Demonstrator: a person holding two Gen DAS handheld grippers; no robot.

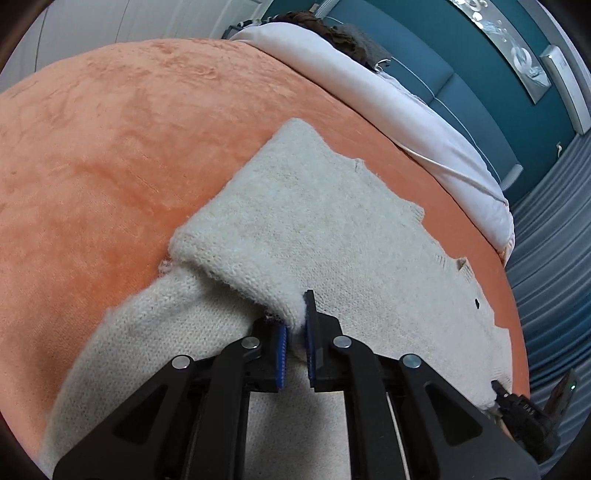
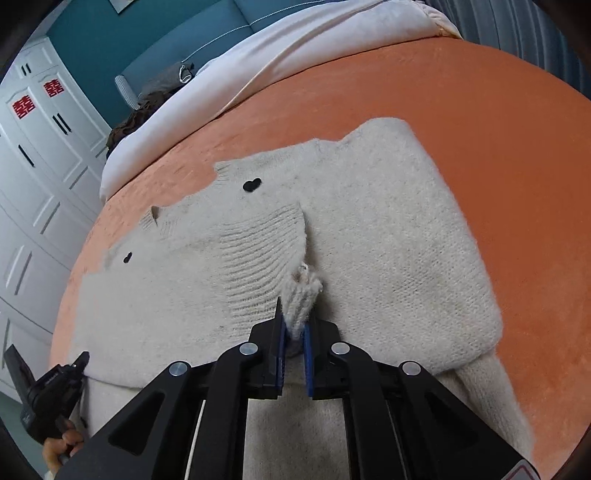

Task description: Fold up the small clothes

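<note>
Nearest in the left wrist view, the left hand-held gripper (image 1: 300, 325) angles down toward the bed, its blue pads (image 1: 282, 345) pinched on a folded-over edge of the cream sweater (image 1: 332, 221). In the right wrist view, the right hand-held gripper (image 2: 294, 325) tilts down likewise, its pads (image 2: 307, 349) nipping a bunched tuft of ribbed hem. Each gripper shows at the edge of the other's view: the right one at lower right of the left view, the left one at lower left of the right view with fingers (image 2: 64, 441) wrapped round its handle. The sweater lies spread flat on the orange blanket (image 1: 110, 147), a sleeve trailing off toward the near edge, and small black heart marks (image 2: 252, 184) dot its front. Beyond the blanket lies a white duvet (image 1: 406, 103) with dark clothes (image 1: 332, 31) heaped on it, then a teal headboard (image 1: 443, 48). White wardrobe doors (image 2: 44, 155) with red emblems stand at the left of the right view.
</note>
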